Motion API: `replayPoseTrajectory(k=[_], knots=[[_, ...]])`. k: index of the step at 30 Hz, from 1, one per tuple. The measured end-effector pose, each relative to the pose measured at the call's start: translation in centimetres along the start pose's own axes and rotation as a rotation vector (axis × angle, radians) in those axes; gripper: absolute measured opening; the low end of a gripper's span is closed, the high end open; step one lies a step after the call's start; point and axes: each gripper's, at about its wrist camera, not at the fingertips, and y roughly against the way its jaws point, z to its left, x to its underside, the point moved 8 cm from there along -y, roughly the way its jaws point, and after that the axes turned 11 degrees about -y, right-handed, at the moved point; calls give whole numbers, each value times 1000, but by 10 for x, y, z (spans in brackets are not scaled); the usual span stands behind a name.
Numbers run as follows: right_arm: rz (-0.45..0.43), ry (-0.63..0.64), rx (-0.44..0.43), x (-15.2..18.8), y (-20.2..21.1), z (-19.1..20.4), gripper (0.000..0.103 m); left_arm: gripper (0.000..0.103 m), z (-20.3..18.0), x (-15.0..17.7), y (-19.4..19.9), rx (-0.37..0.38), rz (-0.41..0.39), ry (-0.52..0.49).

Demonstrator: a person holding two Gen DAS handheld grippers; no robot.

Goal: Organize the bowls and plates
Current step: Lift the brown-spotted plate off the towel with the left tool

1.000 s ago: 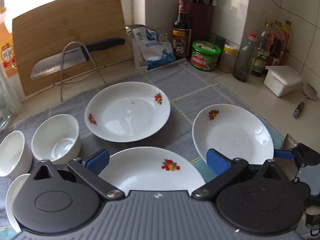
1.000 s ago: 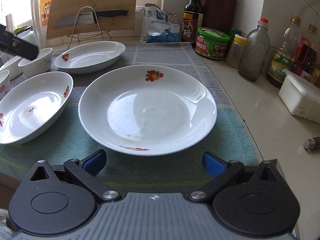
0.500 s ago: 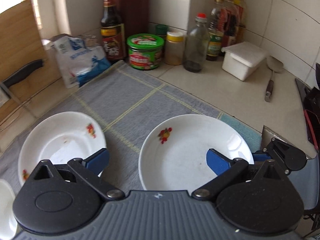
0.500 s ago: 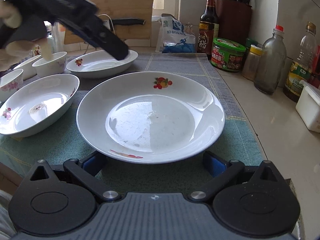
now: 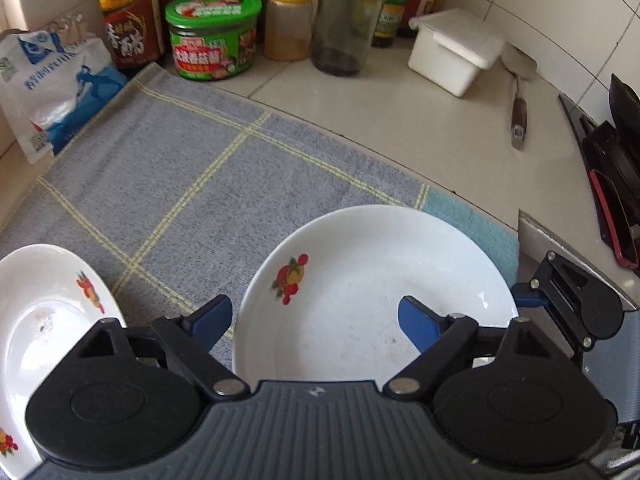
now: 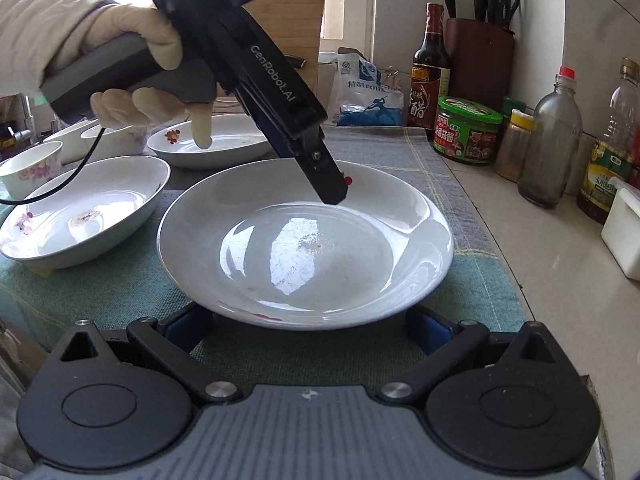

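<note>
Hovering my left gripper (image 5: 312, 318), jaws spread, over the plate (image 5: 372, 296) on the cloth (image 5: 192, 168); my right gripper (image 6: 308, 330), spread, flanks its near rim; it holds nothing.

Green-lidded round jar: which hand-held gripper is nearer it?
Left. The left hand-held gripper hangs over the white round plate's far side, toward the green-lidded round jar; the right hand-held gripper sits at the plate's near rim.
</note>
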Motion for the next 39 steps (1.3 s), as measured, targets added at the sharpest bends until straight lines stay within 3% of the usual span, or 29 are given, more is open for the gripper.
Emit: replayPoseTrajectory(k=[8,12,17,27,39], knots=[[29,9,-7,-2,-2,0,103,89,3,0,-13,37,77,1],[35,11,-10,-2,-3,0,103,81,2,1,-13,64,98,-7],[46,12,-11,-3,-4,0,103,77,2,1,-16,73,118,-28],[88,8,-6,-5,-4,0,103,75,1,1,-17,82,136,-71],[134,40,17,-14,-7,-3,103,75,1,-8,-7,83,97,-80]])
